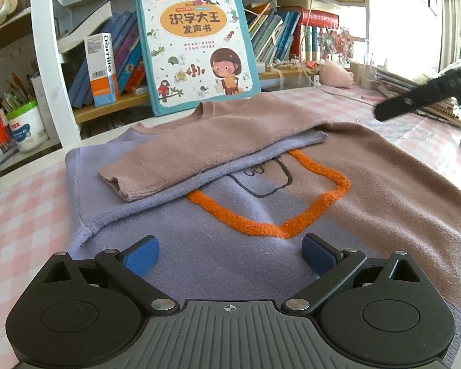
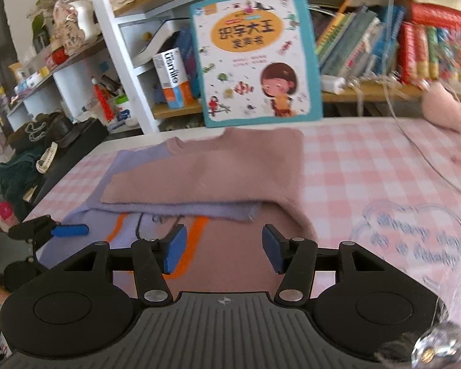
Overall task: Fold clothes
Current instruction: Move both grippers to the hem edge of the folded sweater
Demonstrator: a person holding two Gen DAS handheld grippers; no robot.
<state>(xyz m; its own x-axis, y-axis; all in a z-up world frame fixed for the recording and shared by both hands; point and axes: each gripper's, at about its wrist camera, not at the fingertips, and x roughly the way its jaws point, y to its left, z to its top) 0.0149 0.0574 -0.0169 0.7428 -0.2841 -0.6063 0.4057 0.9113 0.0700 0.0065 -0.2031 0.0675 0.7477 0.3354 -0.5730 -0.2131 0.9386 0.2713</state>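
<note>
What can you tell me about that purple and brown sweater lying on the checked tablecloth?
The sweater is a soft knit, half lilac and half dusty brown, with a fuzzy orange outline and a thin dark line drawing on its front. It lies flat on the pink checked tablecloth, neckline toward the bookshelf. Both sleeves are folded across the chest, the brown one on top of the lilac. No gripper holds it.

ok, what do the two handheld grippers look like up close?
Both match: the left gripper and right gripper have black linkage arms on round black housings, silver pivot screws, a ribbed grey centre plate with a small crosshair mark, and blue-padded fingers. No cables visible.
</note>
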